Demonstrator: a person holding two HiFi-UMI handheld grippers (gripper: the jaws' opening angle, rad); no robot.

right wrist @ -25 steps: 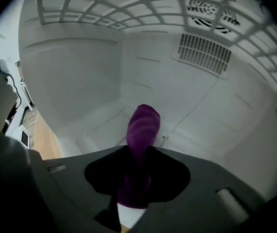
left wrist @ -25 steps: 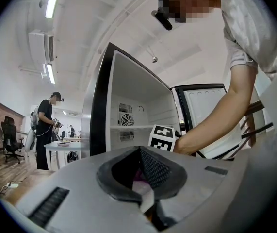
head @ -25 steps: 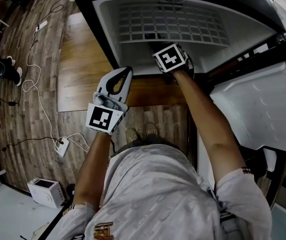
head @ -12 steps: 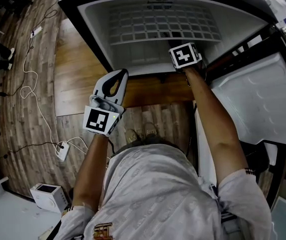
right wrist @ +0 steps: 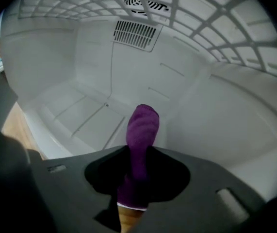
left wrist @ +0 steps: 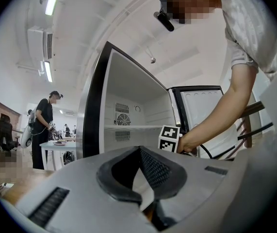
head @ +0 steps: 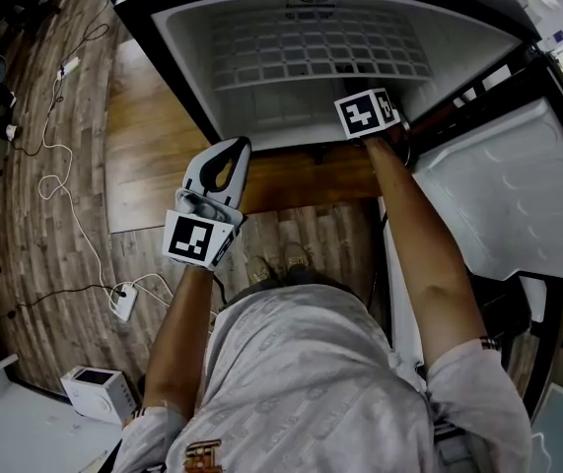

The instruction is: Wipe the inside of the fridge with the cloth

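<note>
The fridge [head: 291,116] stands open in front of me, its white inside lit, with a wire shelf [head: 320,42] across the upper part. My right gripper [head: 368,114] reaches in at the front right corner, low over the fridge floor [right wrist: 80,115]. It is shut on a purple cloth [right wrist: 142,130], which sticks out past the jaws towards the floor and the right wall. My left gripper [head: 234,151] hangs outside the fridge, left of the right arm. Its jaws [left wrist: 139,150] are shut with nothing between them. From there the right gripper's marker cube [left wrist: 170,138] shows at the fridge mouth.
The fridge door [head: 503,195] swings open at the right, close beside my right arm. The wooden floor on the left carries cables and a power strip [head: 123,299], with a white appliance [head: 94,390] nearby. People stand at a table [left wrist: 46,125] far behind.
My right gripper has slid to the right along the fridge's front with the cloth, most of it in the first half second. The left gripper has barely moved.
</note>
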